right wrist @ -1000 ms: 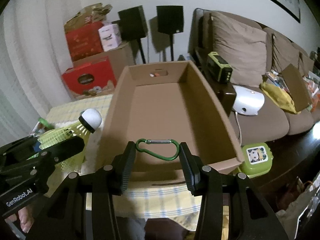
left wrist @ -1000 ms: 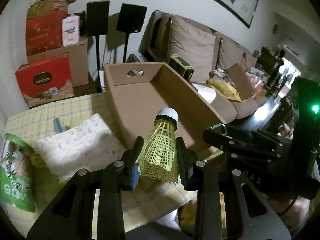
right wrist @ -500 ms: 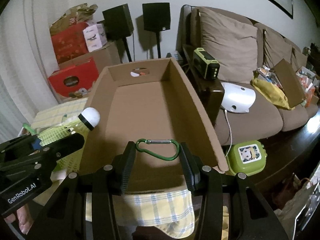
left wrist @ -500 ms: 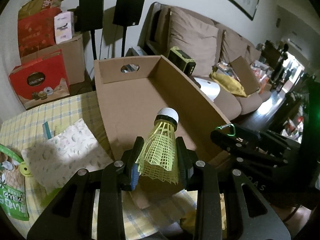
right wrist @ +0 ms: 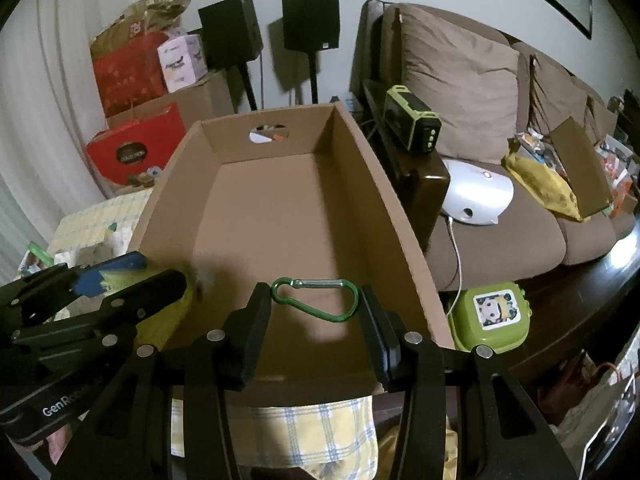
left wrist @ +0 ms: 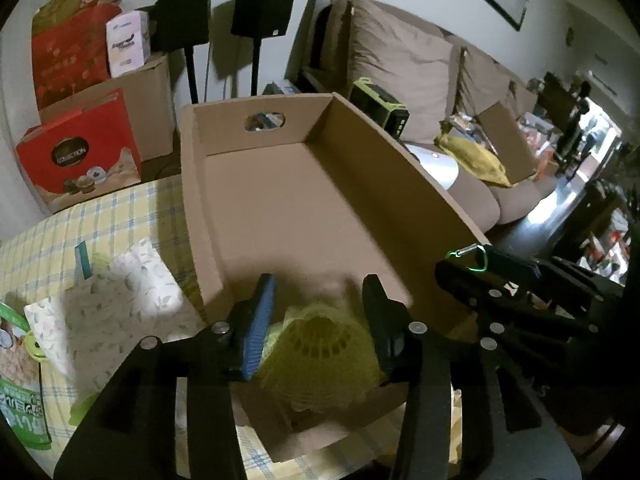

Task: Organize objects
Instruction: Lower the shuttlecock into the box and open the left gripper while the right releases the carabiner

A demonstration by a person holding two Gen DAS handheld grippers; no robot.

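Left drop underway, right one pending.
Left gripper jaws just opened, blurred shuttlecock falling loose into the box; right gripper clamps the carabiner above it.

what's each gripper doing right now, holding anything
left gripper: jaws have just been opening, open, yellow shuttlecock loose between them over the cardboard box
right gripper: shut on the green carabiner

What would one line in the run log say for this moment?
left gripper: jaws just opening, shuttlecock dropping into cardboard box | right gripper: shut on green carabiner, over box
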